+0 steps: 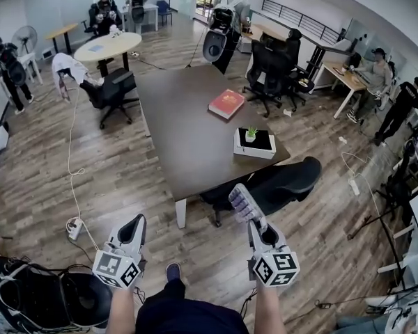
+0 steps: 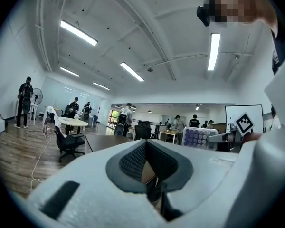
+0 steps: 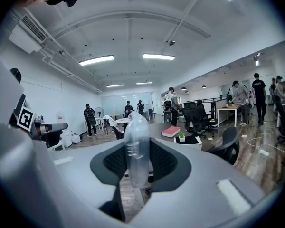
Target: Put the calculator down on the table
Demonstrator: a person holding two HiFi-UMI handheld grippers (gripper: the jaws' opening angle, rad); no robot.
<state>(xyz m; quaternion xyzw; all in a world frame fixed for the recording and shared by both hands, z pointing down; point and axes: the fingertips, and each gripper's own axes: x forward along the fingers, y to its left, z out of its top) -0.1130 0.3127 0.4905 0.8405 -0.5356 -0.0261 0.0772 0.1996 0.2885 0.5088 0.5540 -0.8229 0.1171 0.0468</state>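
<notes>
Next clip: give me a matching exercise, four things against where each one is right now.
Things:
1. calculator
2. book
3. plant
4. black chair

Places:
A. lying flat on the table
B. between the jaws of the right gripper
C. on top of the white box
D. on the floor by the table's near corner

Pairs: 1-B, 2-A, 3-C, 4-D
</notes>
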